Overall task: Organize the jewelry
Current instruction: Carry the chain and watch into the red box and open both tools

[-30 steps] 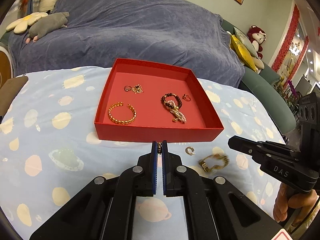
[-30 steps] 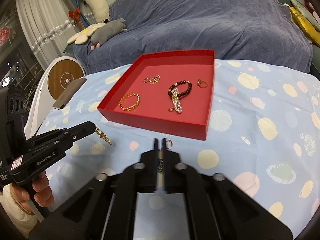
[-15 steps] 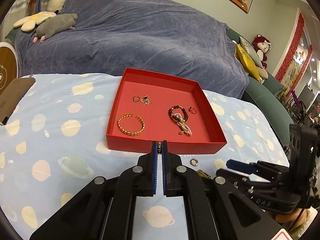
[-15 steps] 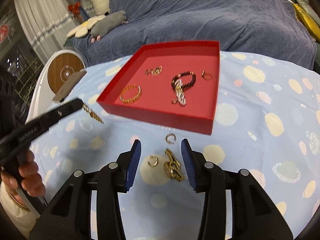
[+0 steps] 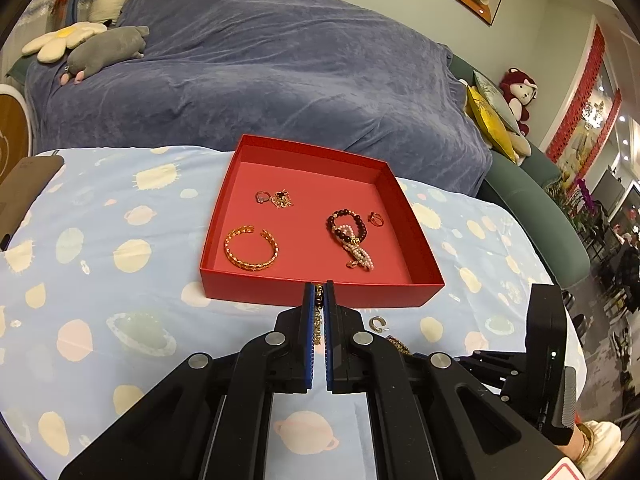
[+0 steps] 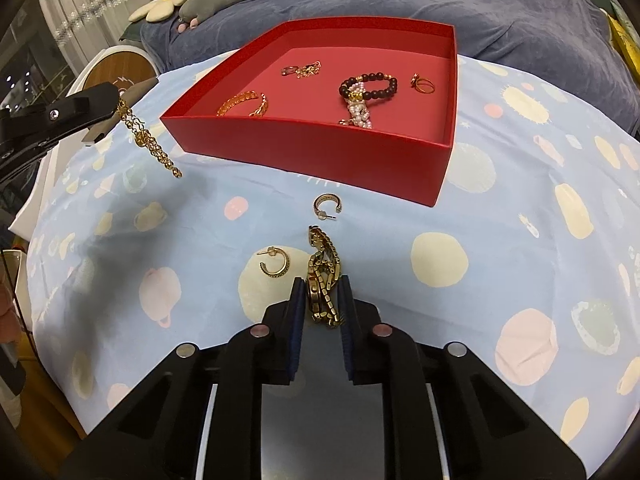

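Left gripper [image 5: 319, 294] pinched a gold chain [image 6: 149, 143], dangling at frame left. Right gripper [image 6: 322, 292], jaws apart, straddled a bracelet [image 6: 323, 280] at lower center; tray [image 6: 320, 148] above, 2 earrings between.

Both tongs are matte black plastic with silver round screws at the joints. The left tongs [image 5: 319, 300] carry blue pads; the right tongs' [image 6: 322, 296] pads look dark blue, though dimly lit.
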The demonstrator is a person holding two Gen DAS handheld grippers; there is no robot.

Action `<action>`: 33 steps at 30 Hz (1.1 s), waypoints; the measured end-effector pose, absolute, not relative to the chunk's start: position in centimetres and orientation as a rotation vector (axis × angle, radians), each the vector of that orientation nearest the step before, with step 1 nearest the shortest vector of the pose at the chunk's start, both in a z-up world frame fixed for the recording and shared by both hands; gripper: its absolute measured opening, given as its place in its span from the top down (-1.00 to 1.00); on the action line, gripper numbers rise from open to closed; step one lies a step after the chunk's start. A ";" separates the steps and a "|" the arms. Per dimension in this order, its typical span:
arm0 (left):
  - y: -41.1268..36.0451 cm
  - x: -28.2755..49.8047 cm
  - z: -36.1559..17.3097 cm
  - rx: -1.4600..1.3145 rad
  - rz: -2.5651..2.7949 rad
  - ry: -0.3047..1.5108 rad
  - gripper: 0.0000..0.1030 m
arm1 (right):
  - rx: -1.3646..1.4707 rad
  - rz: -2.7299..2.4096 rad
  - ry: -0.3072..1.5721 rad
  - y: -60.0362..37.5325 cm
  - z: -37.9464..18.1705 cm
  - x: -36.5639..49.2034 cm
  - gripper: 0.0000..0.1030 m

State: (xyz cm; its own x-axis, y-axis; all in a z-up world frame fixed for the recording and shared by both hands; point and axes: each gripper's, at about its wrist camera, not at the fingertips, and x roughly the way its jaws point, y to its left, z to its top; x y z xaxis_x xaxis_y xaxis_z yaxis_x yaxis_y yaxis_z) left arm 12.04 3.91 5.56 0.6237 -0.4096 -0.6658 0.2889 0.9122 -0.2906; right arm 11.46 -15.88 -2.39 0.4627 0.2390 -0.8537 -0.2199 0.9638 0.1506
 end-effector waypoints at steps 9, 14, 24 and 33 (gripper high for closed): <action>3.4 12.4 6.7 -0.179 -0.407 0.775 0.97 | 0.104 0.297 0.894 -16.5 3.3 11.6 0.71; 3.0 13.0 7.8 -0.186 -0.409 0.750 0.97 | 0.141 0.298 0.827 -16.4 5.9 12.4 0.71; 2.3 17.2 9.9 -0.192 -0.379 0.708 0.97 | 0.213 0.264 0.776 -17.5 7.2 16.5 0.71; 1.0 21.6 9.9 -0.175 -0.353 0.699 0.97 | 0.217 0.233 0.765 -18.1 7.4 20.5 0.71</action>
State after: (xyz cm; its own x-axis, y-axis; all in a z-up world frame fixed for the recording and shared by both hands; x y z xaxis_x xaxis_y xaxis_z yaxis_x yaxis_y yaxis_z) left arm 21.59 1.02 9.86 0.7098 -0.3743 -0.5967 0.2585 0.9264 -0.2737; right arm 20.49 -18.10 7.35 0.6983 0.2858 -0.6562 -0.1294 0.9521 0.2770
